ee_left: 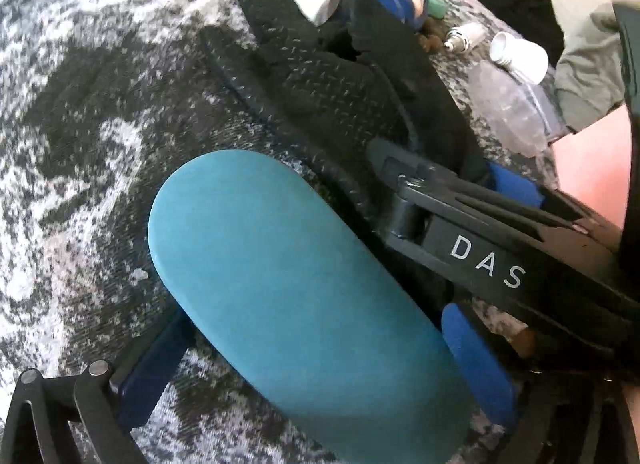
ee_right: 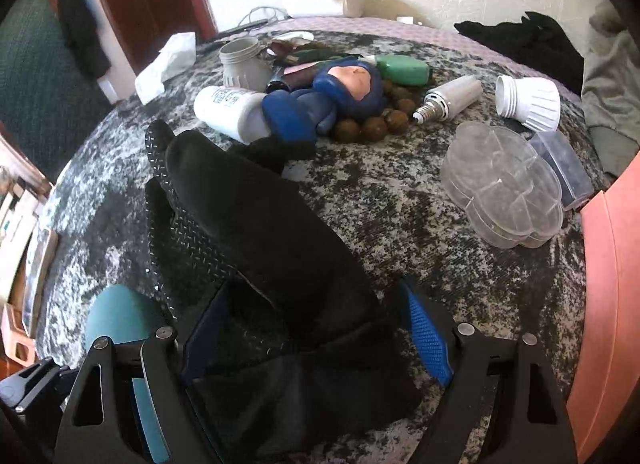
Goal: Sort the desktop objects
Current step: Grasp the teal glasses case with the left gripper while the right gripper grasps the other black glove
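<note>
A teal oval case (ee_left: 288, 292) lies between the blue pads of my left gripper (ee_left: 320, 376), which is shut on it just above the mottled grey cloth. Its end also shows in the right wrist view (ee_right: 120, 316). A black dotted glove (ee_right: 248, 232) lies between the fingers of my right gripper (ee_right: 312, 340), which looks shut on its cuff. The glove also shows in the left wrist view (ee_left: 320, 76), with the right gripper's black finger (ee_left: 480, 248) beside the case.
Behind the glove lie a blue doll (ee_right: 320, 100), brown beads (ee_right: 372, 124), a white bottle (ee_right: 228, 108), a grey jar (ee_right: 244, 64), a green bottle (ee_right: 404, 68), a bulb (ee_right: 452, 98), a white cap (ee_right: 528, 102) and a clear compartment box (ee_right: 500, 184). An orange container (ee_right: 612, 304) stands at right.
</note>
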Available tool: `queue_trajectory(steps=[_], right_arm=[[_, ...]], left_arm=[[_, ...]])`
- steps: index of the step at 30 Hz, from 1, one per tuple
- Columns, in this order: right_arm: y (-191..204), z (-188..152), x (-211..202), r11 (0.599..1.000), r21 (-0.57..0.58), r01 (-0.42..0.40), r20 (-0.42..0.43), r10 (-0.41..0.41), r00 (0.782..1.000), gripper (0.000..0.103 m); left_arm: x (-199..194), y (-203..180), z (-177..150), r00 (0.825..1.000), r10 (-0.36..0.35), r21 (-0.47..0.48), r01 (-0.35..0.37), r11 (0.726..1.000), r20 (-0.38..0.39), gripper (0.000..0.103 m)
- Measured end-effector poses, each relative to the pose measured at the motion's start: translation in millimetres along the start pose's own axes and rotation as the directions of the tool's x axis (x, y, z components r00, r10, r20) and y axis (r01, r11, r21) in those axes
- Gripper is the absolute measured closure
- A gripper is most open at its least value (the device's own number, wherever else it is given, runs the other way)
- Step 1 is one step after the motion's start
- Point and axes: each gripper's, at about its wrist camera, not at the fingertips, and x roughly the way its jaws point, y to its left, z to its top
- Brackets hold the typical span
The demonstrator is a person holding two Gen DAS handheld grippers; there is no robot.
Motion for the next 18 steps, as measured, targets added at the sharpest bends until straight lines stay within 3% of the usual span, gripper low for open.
queue_trajectory(steps=[6, 8, 10, 12, 18], right_arm=[[1, -4, 0, 1.0, -0.011, 0.0, 0.006, 0.001, 1.0, 0.018], [4, -5, 0, 1.0, -0.023, 0.008, 0.008, -0.008, 1.0, 0.028], [6, -5, -2, 0.999, -0.035, 0.011, 0.008, -0.011, 1.0, 0.047], [7, -5, -4, 0.999, -0.035, 0.012, 0.005, -0.012, 1.0, 0.057], [1, -5, -14, 0.999, 0.02, -0.034, -0.005, 0.034, 0.999, 0.082]], left_arm=[[-1, -3, -1, 1.0, 0.015, 0.063, -0.016, 0.998, 0.013, 0.005], [-5, -2, -3, 1.0, 0.006, 0.085, -0.007, 0.996, 0.003, 0.011], [-9, -2, -7, 1.0, 0.0, 0.111, 0.0, 0.994, 0.0, 0.018], [-13, 2, -9, 1.0, -0.015, 0.115, 0.016, 0.993, -0.005, 0.023], [-42, 30, -10, 0.995, -0.099, 0.082, 0.098, 0.992, 0.008, 0.048]])
